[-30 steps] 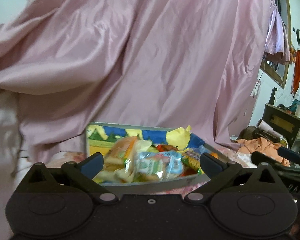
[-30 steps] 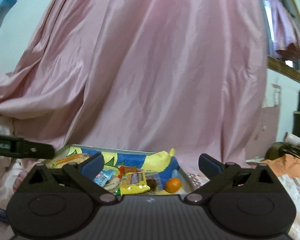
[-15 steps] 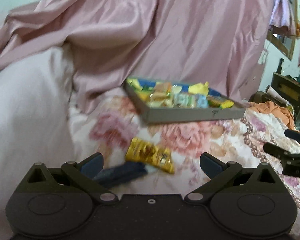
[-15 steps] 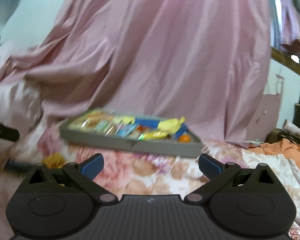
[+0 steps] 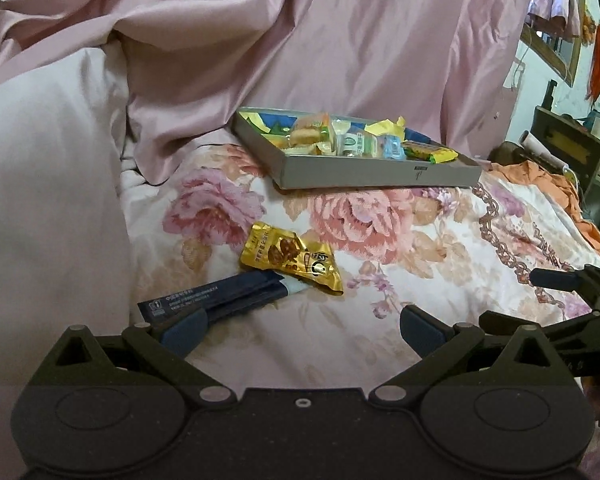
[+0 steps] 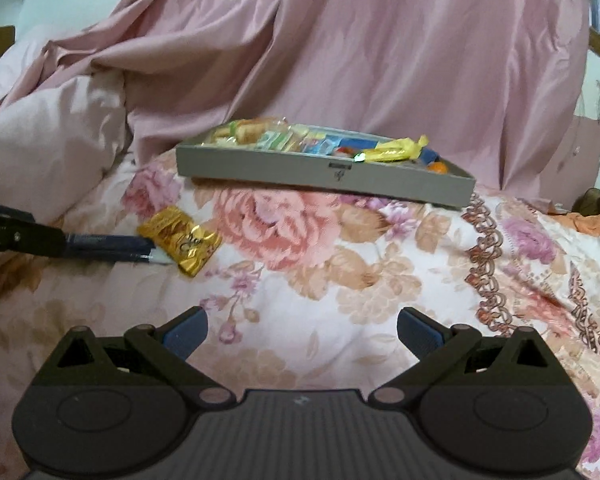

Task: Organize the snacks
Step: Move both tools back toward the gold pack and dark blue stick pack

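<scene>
The left gripper (image 5: 302, 326) and right gripper (image 6: 302, 330) have their jaws apart, holding nothing. A gold packet (image 5: 290, 258) lies on the floral bedspread (image 5: 400, 240), touching a dark blue packet (image 5: 212, 296). The grey tray (image 5: 376, 172) of snacks sits behind them.

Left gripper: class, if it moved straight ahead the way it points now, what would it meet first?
Probably the gold snack packet on the floral bedspread; the left gripper is open. Depth is uncertain.
</scene>
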The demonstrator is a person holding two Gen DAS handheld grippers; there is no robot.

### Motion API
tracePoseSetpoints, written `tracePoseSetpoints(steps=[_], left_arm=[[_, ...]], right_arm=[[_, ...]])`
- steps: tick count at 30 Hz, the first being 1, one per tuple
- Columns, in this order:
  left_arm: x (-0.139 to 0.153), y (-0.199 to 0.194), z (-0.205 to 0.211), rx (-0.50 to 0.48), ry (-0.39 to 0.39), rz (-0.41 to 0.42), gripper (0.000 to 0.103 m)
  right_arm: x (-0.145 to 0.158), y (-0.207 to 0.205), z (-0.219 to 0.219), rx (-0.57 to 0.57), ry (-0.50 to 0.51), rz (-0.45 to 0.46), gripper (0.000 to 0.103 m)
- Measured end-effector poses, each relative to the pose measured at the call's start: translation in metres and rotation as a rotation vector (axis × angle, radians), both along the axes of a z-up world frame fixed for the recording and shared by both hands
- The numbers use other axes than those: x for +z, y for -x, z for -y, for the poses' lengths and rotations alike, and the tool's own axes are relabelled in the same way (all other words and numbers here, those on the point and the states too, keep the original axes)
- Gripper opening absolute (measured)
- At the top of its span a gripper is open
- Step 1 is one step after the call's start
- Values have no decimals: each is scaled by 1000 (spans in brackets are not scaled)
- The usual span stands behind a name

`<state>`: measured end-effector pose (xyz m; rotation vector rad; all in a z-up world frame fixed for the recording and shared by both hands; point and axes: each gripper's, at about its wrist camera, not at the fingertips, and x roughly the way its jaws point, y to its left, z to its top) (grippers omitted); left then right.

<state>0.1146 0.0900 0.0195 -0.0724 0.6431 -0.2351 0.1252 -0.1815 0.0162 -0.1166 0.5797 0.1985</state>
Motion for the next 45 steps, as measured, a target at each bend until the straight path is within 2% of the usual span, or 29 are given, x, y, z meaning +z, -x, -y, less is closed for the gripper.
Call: tracePoseSetpoints(steps=[9,13,16,19,25,31,36,40,45], left_arm=[[-23,-27,2,-61,-61,-21,102],[-29,-40,5,-80,-135,-15,102],[-33,-52,-1,-81,-156,-22,102],[-33,-66,-9,-82,-157,-14,102],[-38,-87,-16,-162,-196,-20,102],[-52,-100,-20,-217,-313,-54,102],[-60,-104,-24,-235,-315,-90,102],[-60,-104,-24,-229,-315,-91,102],[-59,-105,-24,-228,-307,-107,102]], right_arm=[[-8,-16,-13,75,35,-11,103],[-11,-29,-18,130,48,-22,103],[-14,-38,-25,167,87,-26,103],[-16,-49,-31,218,110,-35,103],[-15,-85,-49,375,179,-56,103],[-24,-103,-73,500,293,-21,102],[-31,-125,-94,597,323,-42,95],[-37,-136,-108,678,387,0,94],[-39,-149,-118,727,387,6,92]])
